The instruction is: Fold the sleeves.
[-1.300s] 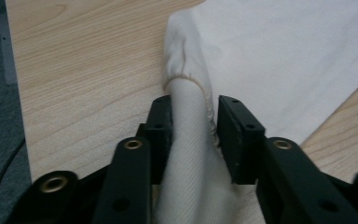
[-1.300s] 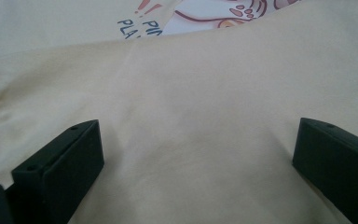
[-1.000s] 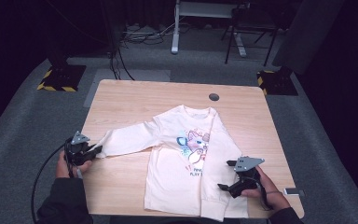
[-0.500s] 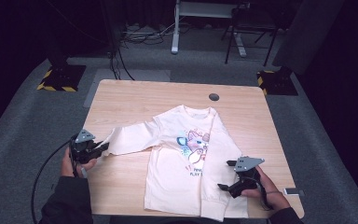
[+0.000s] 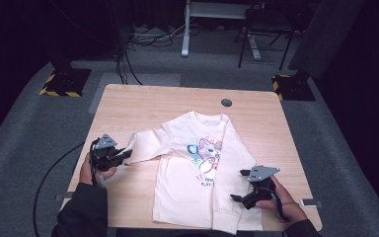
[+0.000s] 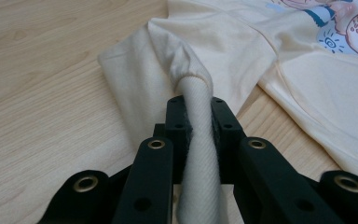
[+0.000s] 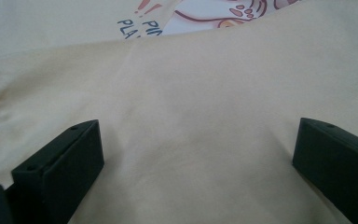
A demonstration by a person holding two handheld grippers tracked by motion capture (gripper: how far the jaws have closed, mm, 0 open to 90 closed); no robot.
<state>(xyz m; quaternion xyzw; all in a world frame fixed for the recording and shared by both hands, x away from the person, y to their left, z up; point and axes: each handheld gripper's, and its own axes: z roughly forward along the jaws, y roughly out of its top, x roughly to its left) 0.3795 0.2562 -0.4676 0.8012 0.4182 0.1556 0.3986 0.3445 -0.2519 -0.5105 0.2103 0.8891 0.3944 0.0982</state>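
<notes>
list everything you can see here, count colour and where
sweatshirt: 1, cream with a cartoon print, flat on the middle of the table, one sleeve folded along its side
sleeve cuff: 1, cream ribbed, pinched between the left gripper's jaws
table: 1, light wood, centre of the room
cable port: 1, dark round, far side of the tabletop
hazard-striped bases: 2, black and yellow, on the floor beyond the far corners
left gripper: 1, black, near the table's left edge, shut on the cuff
right gripper: 1, black, over the folded sleeve, jaws apart
</notes>
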